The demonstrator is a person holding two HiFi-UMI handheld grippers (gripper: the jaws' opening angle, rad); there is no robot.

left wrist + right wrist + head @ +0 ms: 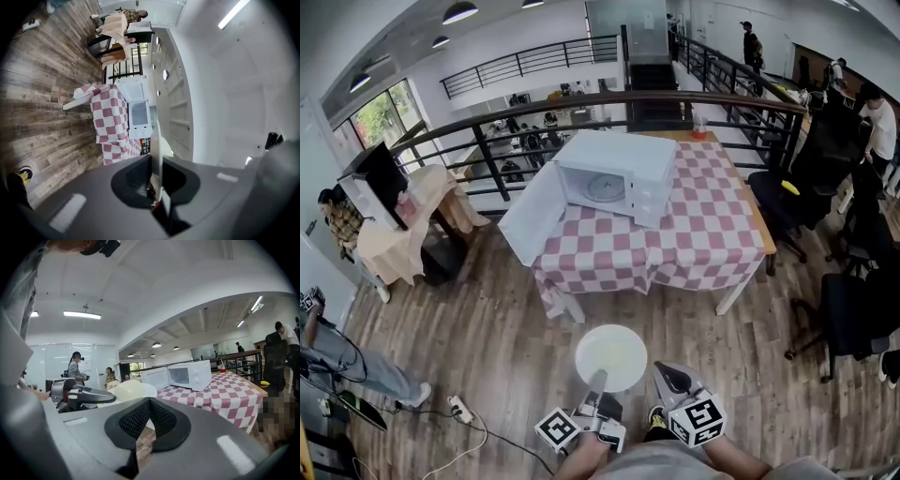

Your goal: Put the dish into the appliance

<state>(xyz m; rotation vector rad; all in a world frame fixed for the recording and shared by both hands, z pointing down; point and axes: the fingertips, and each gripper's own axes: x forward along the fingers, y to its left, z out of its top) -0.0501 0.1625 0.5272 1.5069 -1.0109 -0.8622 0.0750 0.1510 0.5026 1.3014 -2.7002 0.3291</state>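
1. Well short of the microwave (614,178), over the wooden floor (487,347), the dish (611,356) is held out level by its near rim in the left gripper (598,382). The left gripper view shows its fingers (138,178) clamped on the thin white rim, which stands edge-on between them.
2. Beside the dish, on the side away from the microwave's door, the right gripper (673,377) carries nothing. Its fingers (136,420) are pressed together, with only floor showing past them.
3. Done so far, as I judge it: the dish is picked up, and the microwave door (528,217) already stands swung wide open. The glass turntable (606,187) lies bare inside the cavity.
4. Left to do: cross the gap to the counter (712,234) that bears the microwave, slide the dish through the opening onto the turntable, and release it. Shutting the door may follow, though the task does not ask for it.
5. My estimate is that the task is about at its middle: the dish is in hand, and the placing is not yet begun.
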